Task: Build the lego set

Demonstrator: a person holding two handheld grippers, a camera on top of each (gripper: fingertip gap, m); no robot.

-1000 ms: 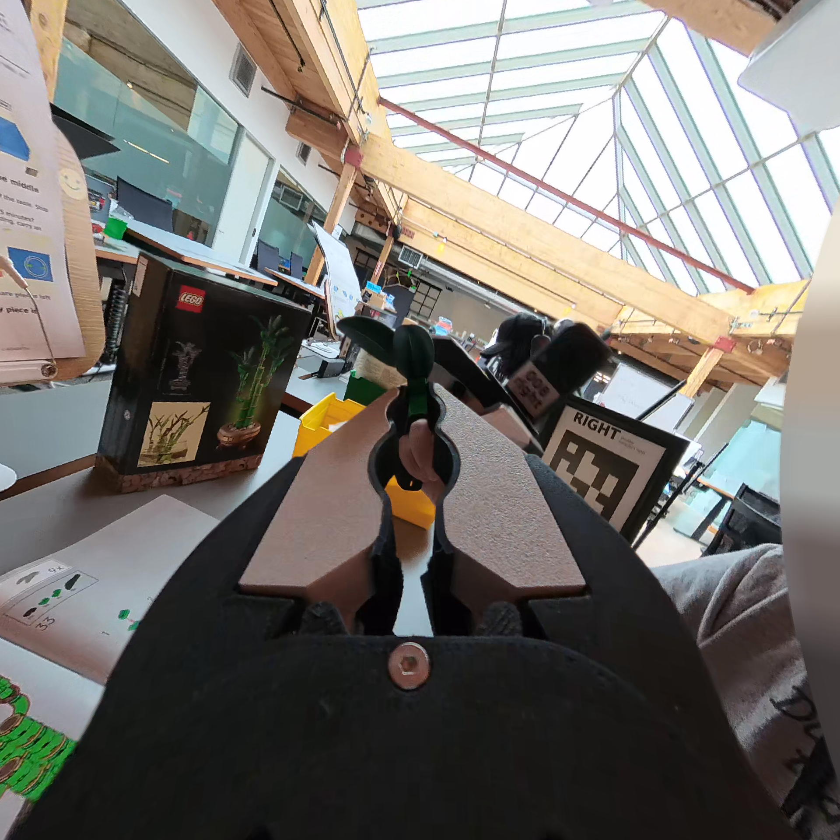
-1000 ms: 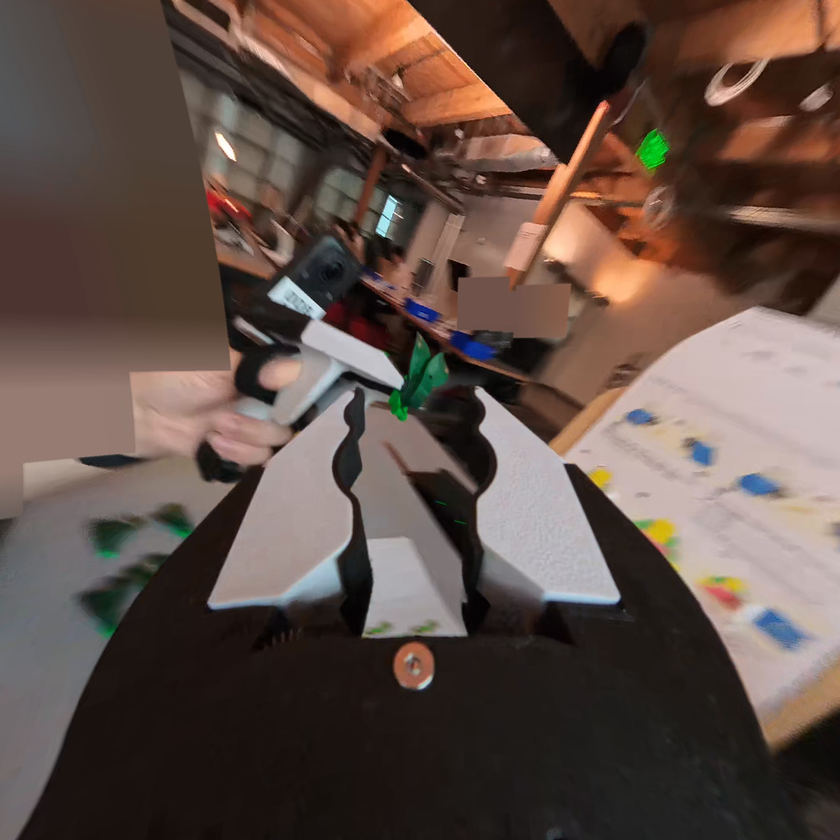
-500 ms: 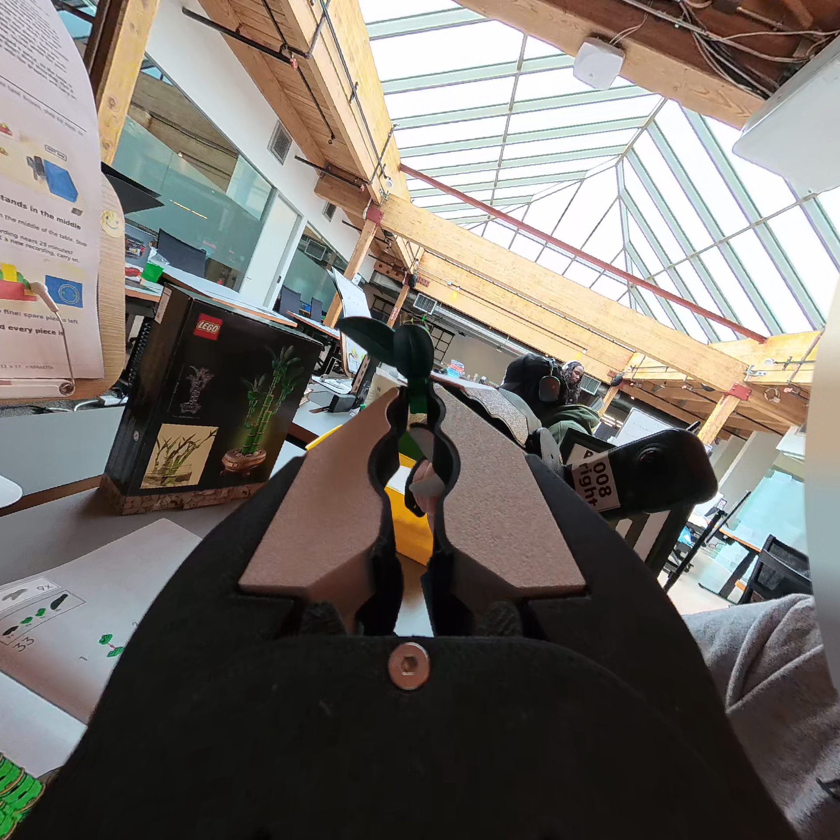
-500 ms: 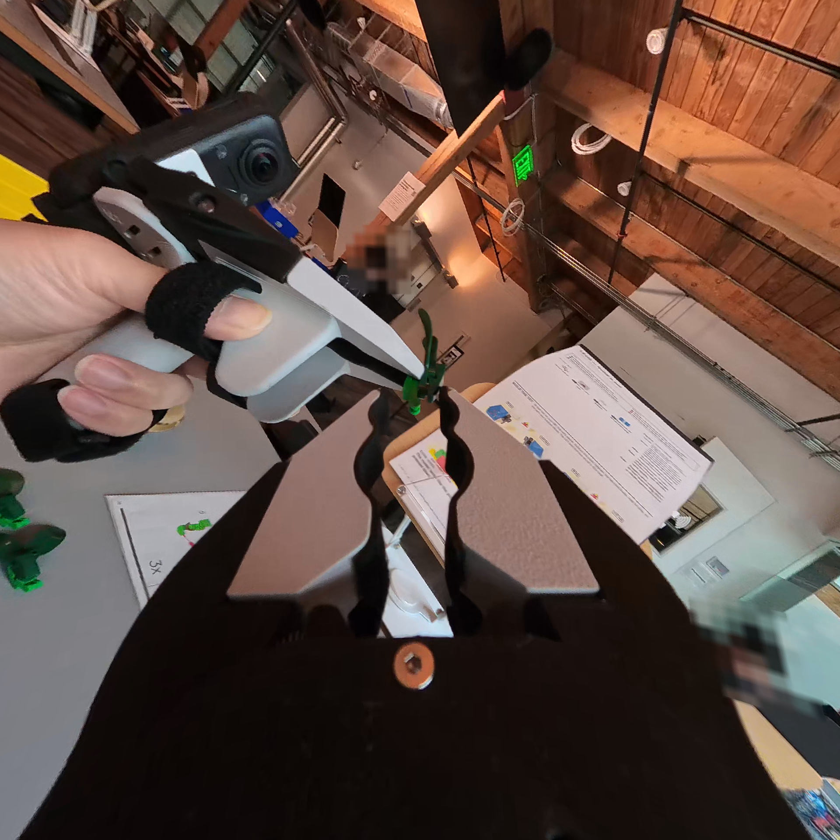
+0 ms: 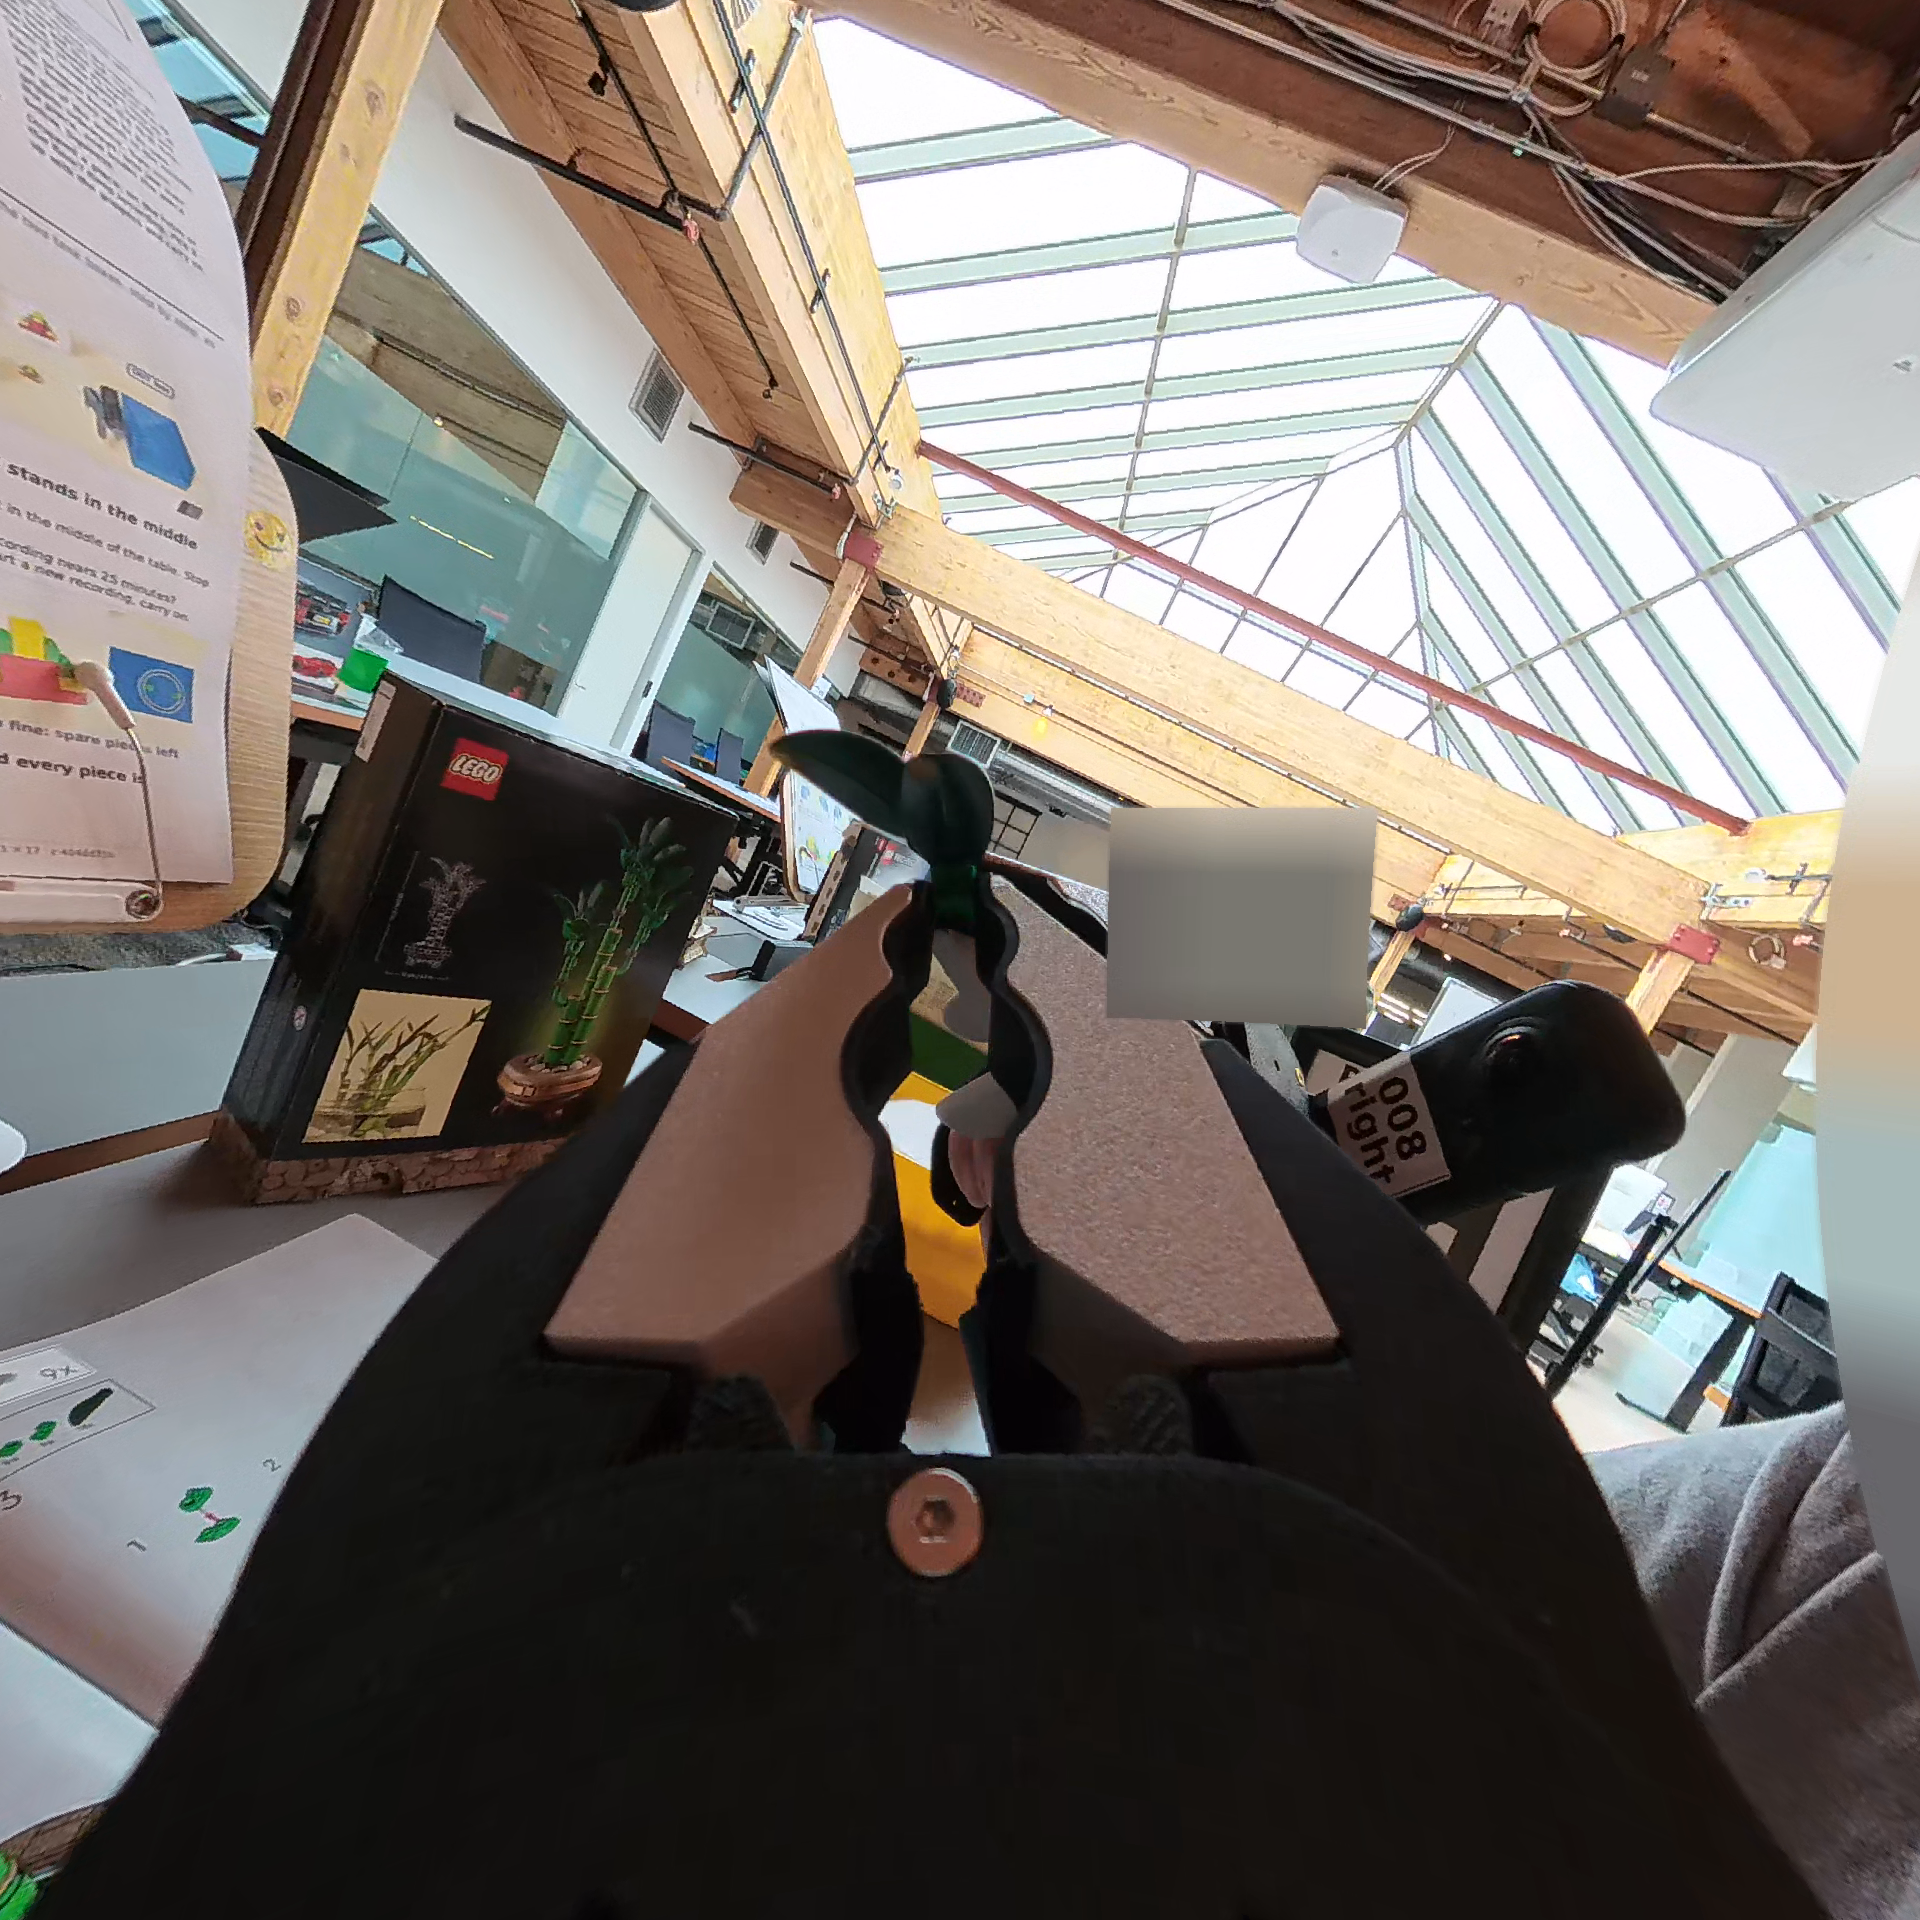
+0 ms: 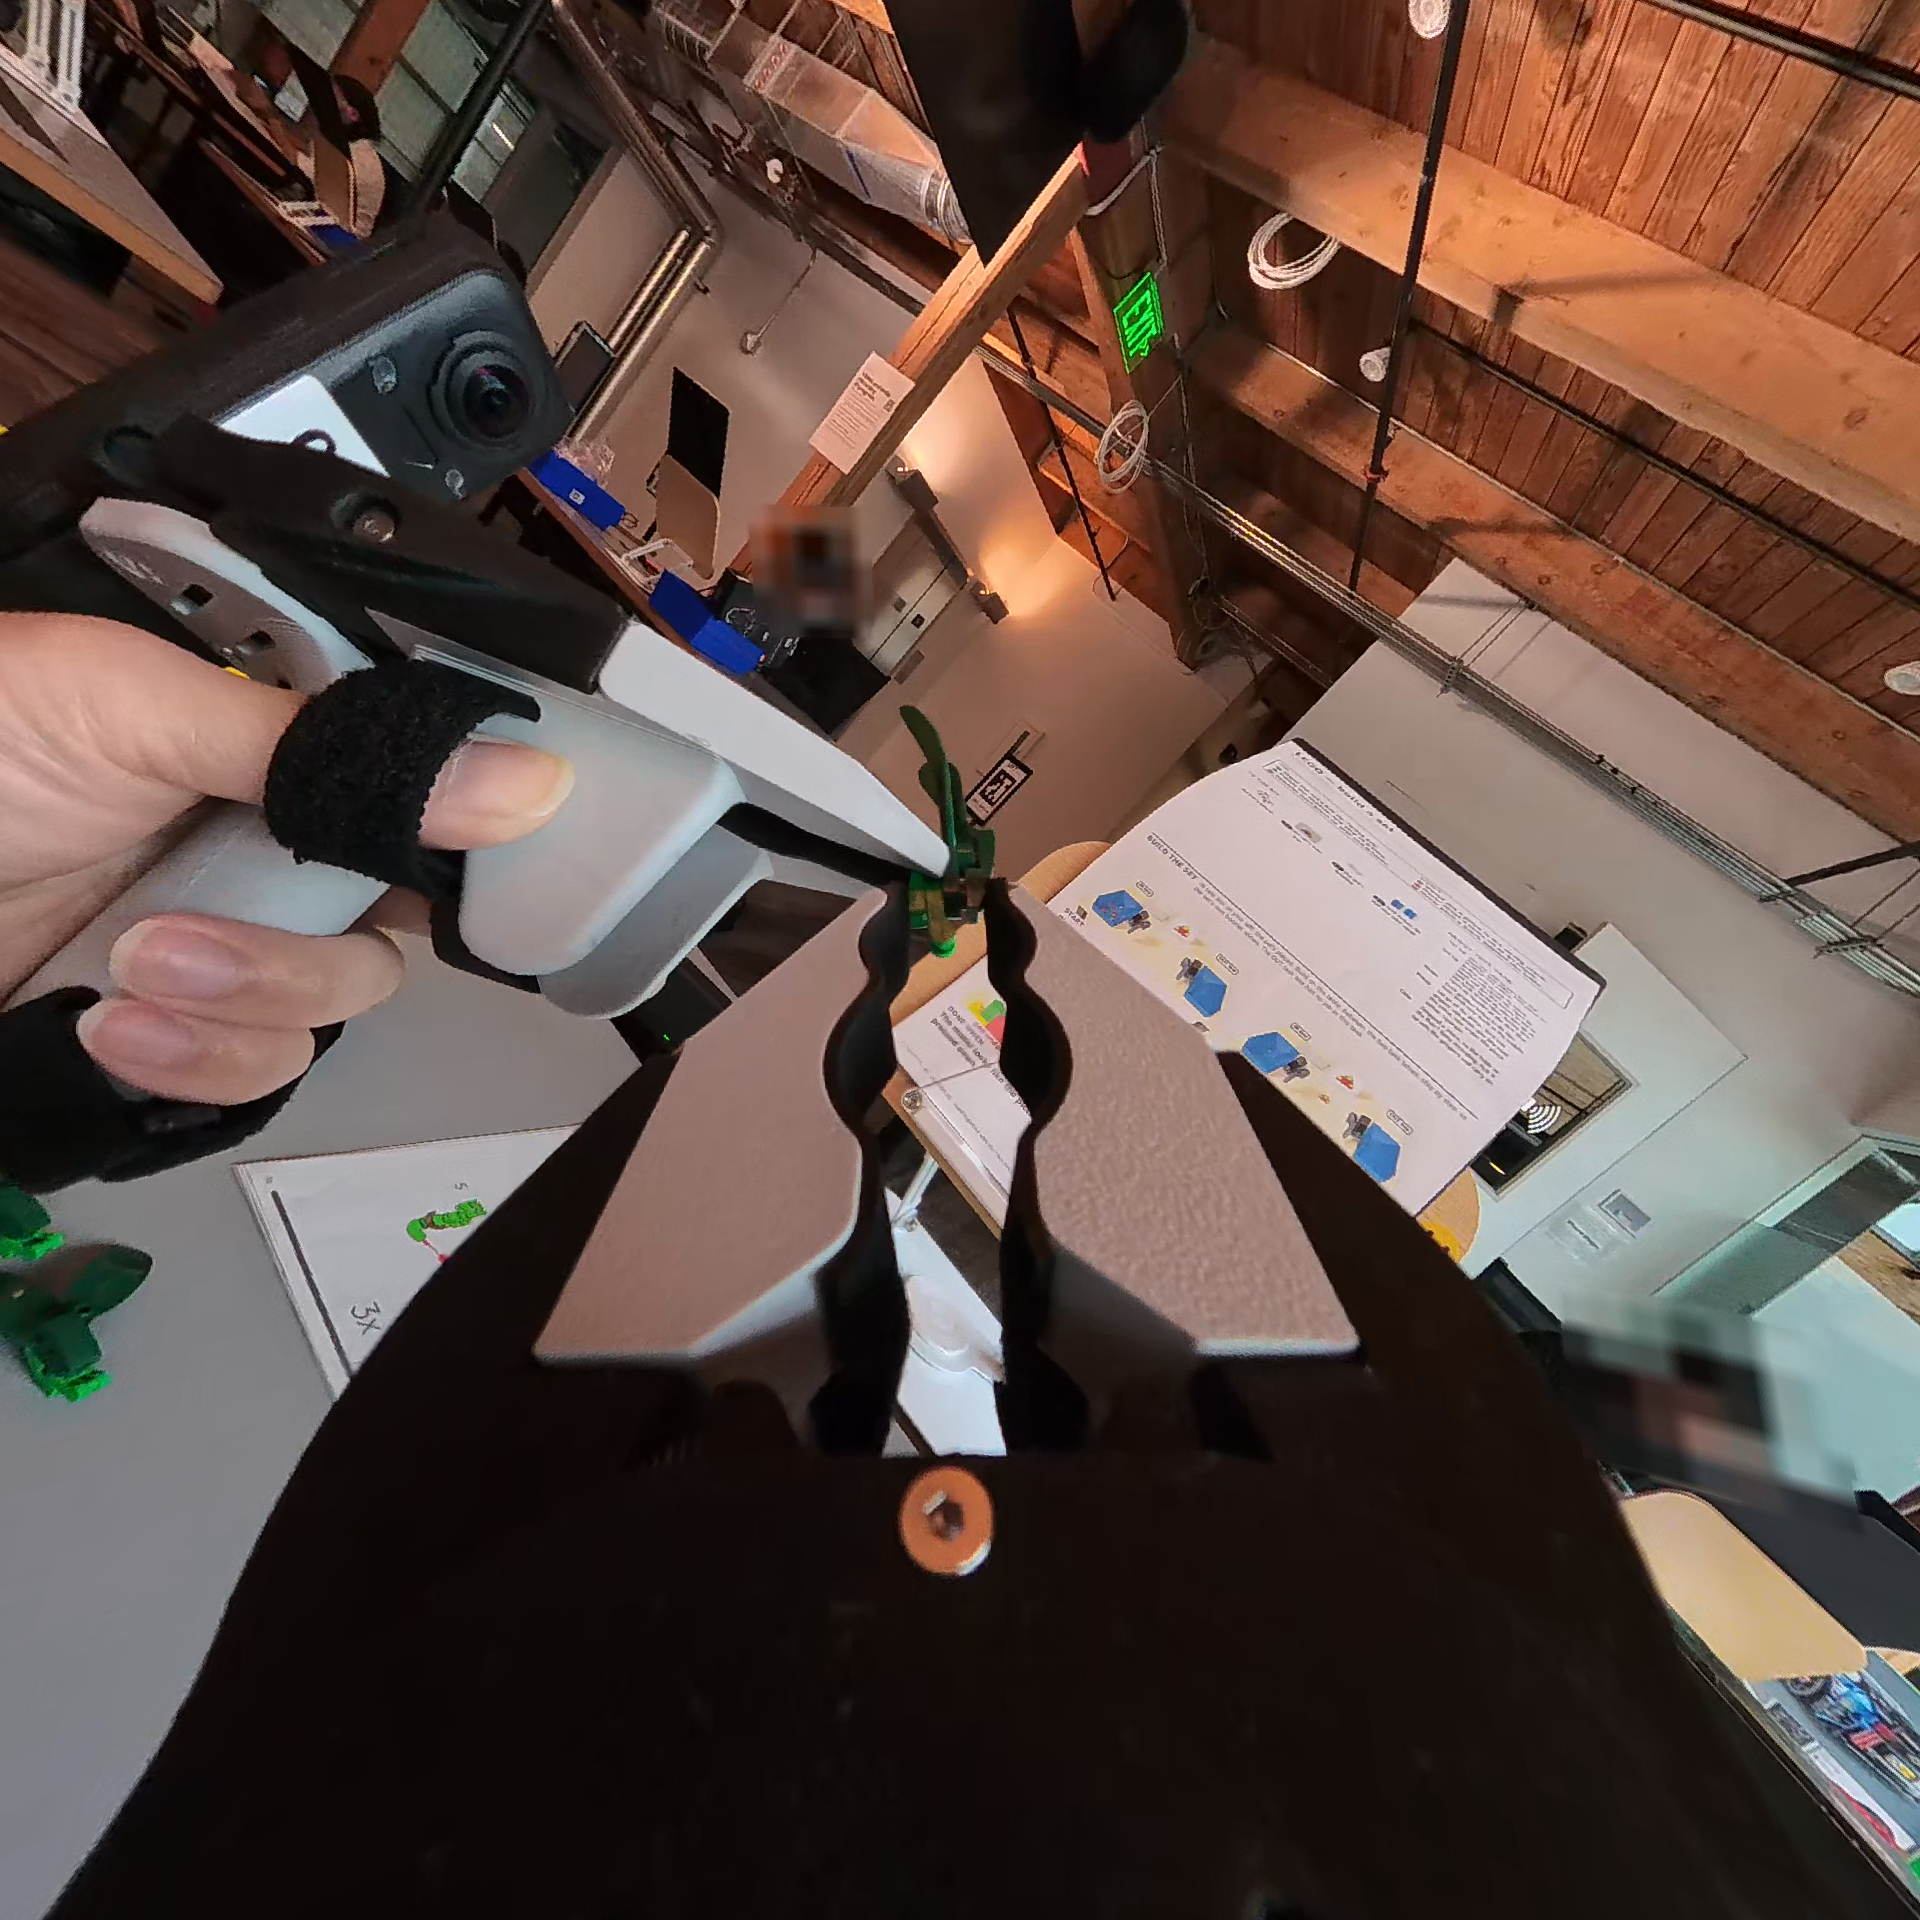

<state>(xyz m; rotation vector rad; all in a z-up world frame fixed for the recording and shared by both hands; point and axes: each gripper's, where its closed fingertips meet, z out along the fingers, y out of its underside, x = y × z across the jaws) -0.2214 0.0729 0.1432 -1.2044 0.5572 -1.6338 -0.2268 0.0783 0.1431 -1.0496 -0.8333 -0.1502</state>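
The left claw [image 5: 951, 894] is clamped on a dark green leaf piece [image 5: 940, 821]. The right claw [image 6: 951, 904] nips the same piece's lower end [image 6: 951, 899], above the desk [image 6: 125, 1558].

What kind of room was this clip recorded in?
Probably an open-plan office or workshop loft: exposed timber beams under a glass skylight, glass-walled rooms behind, and other desks beyond the Lego box.

Two wrist cameras, both tilted upward

We look along each gripper's fingers, close in; both views share the green leaf piece [image 5: 940, 831] [image 6: 948, 831], and each catches the opposite gripper.
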